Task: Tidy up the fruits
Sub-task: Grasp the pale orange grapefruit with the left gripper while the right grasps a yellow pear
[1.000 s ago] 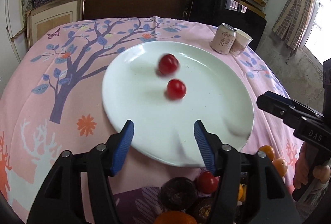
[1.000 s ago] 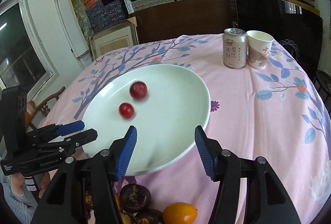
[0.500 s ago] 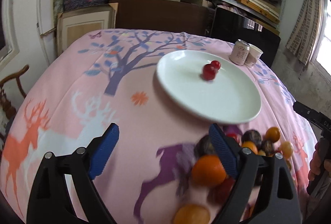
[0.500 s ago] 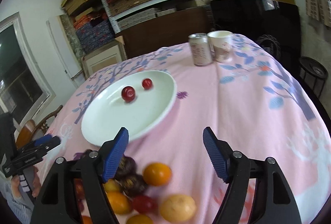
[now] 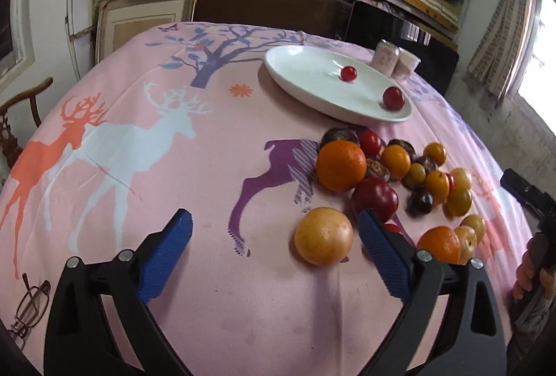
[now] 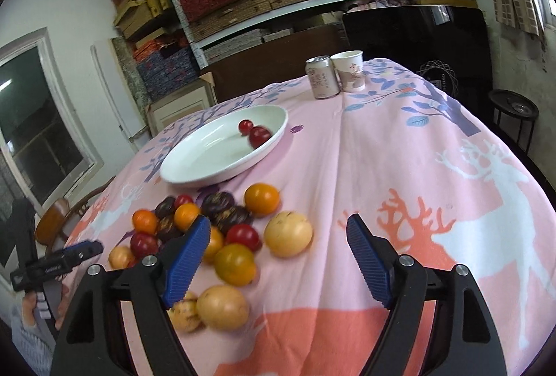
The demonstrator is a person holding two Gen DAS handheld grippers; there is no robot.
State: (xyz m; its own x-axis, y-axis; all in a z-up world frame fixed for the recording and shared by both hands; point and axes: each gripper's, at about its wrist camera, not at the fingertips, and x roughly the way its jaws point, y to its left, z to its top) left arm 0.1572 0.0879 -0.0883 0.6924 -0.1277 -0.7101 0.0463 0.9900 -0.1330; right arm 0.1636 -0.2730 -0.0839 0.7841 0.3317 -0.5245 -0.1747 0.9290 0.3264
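Note:
A white plate (image 5: 305, 77) (image 6: 208, 153) holds two small red fruits (image 5: 348, 73) (image 5: 393, 98), also seen in the right wrist view (image 6: 259, 136). In front of the plate lies a pile of mixed fruit: a large orange (image 5: 341, 165), a red one (image 5: 374, 199), a yellow round one (image 5: 323, 236) (image 6: 288, 233), dark ones (image 6: 218, 202) and small orange ones. My left gripper (image 5: 274, 244) is open and empty, low over the cloth left of the pile. My right gripper (image 6: 278, 258) is open and empty, above the pile's right edge.
A drink can (image 6: 322, 76) and a paper cup (image 6: 350, 71) stand behind the plate at the far edge of the table. Glasses (image 5: 29, 306) lie at the near left edge. A wooden chair (image 5: 17, 119) stands left of the table. Shelves fill the back wall.
Both grippers have pulled back from over the plate toward the near side of the table, so the fruit pile has come into view. One red fruit has rolled toward the plate's rim.

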